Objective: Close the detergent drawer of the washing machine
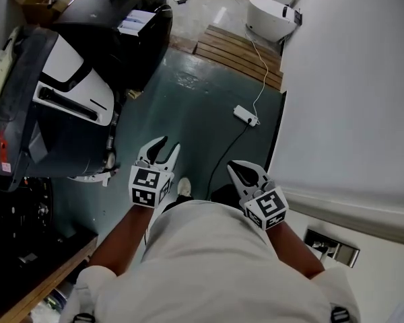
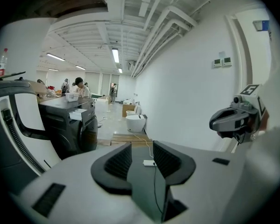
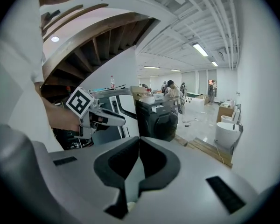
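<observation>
Black washing machine (image 1: 145,52), drawer (image 1: 136,22) pulled out; left hand-held gripper (image 1: 168,145) gapes empty, right hand-held gripper (image 1: 234,168) closed on nothing.

Green floor (image 1: 195,113), power strip (image 1: 245,115), wooden pallet (image 1: 239,54)

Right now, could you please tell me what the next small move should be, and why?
Probably walk forward toward the washer, leading with the left hand-held gripper: the drawer stands pulled out, and that gripper, open and empty, is well short of it.
</observation>
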`<state>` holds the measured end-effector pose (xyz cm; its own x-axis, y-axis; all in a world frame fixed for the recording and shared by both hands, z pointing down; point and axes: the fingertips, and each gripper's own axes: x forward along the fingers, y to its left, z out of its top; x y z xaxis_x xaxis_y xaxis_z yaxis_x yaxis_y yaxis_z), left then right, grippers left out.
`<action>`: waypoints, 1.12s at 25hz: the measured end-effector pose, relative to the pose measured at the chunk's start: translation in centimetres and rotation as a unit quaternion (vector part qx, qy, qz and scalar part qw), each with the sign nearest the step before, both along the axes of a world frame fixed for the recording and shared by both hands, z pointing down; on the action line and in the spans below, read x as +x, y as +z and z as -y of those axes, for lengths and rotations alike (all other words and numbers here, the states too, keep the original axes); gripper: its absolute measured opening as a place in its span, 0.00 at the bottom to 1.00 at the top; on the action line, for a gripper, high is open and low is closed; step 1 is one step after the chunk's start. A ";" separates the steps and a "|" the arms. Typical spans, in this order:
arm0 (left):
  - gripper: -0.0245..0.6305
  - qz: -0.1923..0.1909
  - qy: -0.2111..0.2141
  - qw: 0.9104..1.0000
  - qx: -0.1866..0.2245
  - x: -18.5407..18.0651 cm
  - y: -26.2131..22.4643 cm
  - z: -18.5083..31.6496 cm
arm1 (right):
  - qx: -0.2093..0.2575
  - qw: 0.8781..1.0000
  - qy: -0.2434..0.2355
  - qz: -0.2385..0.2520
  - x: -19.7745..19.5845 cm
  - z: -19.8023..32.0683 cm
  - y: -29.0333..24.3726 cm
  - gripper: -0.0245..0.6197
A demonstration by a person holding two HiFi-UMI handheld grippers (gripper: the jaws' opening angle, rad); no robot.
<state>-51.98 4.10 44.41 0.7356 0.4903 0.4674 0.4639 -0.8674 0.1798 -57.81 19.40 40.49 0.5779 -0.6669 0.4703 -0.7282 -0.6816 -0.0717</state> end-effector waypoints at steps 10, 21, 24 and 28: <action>0.25 0.012 -0.028 0.999 0.010 6.5 1.2 0.9 | 0.005 0.999 -0.028 0.021 7.3 0.5 1.5 0.05; 0.25 0.031 -0.092 0.995 0.029 19.5 1.6 -3.2 | 0.028 0.996 -0.082 0.002 23.4 -4.3 1.3 0.05; 0.25 0.032 -0.100 0.994 0.033 22.8 1.4 -5.2 | 0.032 0.996 -0.084 0.003 27.3 -6.6 1.3 0.05; 0.25 0.038 -0.118 0.992 0.037 26.7 1.6 -7.3 | 0.038 0.995 -0.093 0.015 31.0 -9.2 1.8 0.05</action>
<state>-25.27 11.39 46.02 0.7876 0.2711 0.5534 0.2342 -0.9623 0.1380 -26.76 28.61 42.32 0.4272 -0.7954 0.4299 -0.8380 -0.5269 -0.1421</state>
